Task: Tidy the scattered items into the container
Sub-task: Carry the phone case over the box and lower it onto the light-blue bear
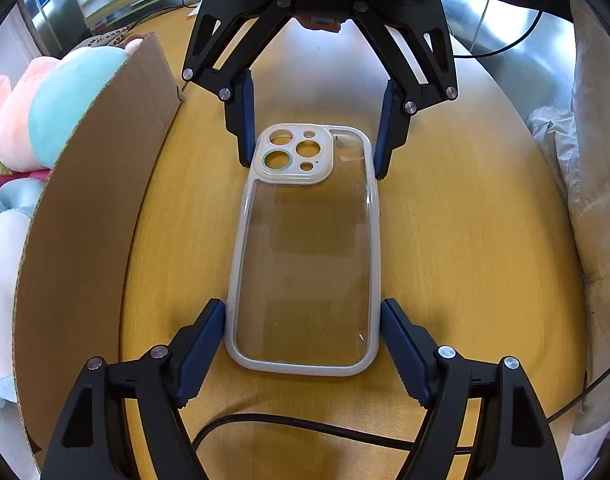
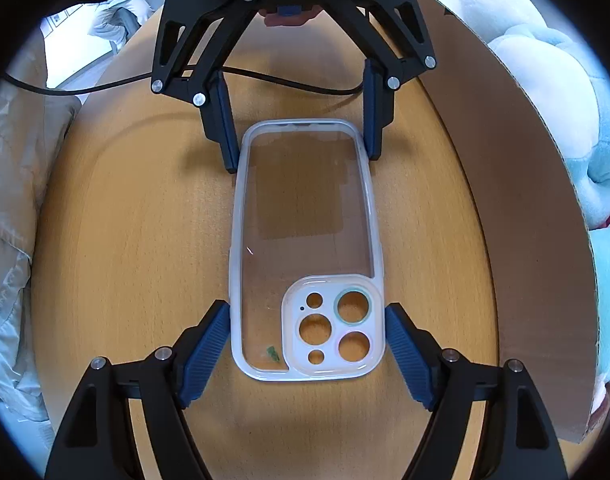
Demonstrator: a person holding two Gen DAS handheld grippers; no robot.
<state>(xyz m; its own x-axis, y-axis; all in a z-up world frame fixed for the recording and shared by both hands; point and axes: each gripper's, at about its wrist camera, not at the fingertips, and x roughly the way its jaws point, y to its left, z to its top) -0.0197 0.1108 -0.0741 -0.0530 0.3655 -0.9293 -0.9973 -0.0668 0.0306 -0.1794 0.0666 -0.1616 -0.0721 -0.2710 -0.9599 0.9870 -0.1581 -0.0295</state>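
A clear phone case (image 1: 305, 260) with a pale grey rim lies flat on the wooden table (image 1: 465, 260), camera cut-outs at the far end in the left wrist view. My left gripper (image 1: 303, 312) straddles its plain end, both blue pads against the rim. My right gripper (image 1: 313, 166) faces it and straddles the cut-out end. In the right wrist view my right gripper (image 2: 305, 312) has its pads against the phone case (image 2: 305, 220) beside the cut-outs, and my left gripper (image 2: 301, 162) clasps the far end. The cardboard box (image 1: 97, 220) stands close beside.
Plush toys (image 1: 65, 100) fill the cardboard box (image 2: 525, 200), also seen as plush toys (image 2: 545, 100). A black cable (image 1: 305, 426) crosses the table by my left gripper. Crumpled grey cloth (image 2: 13, 220) lies along the table's other side.
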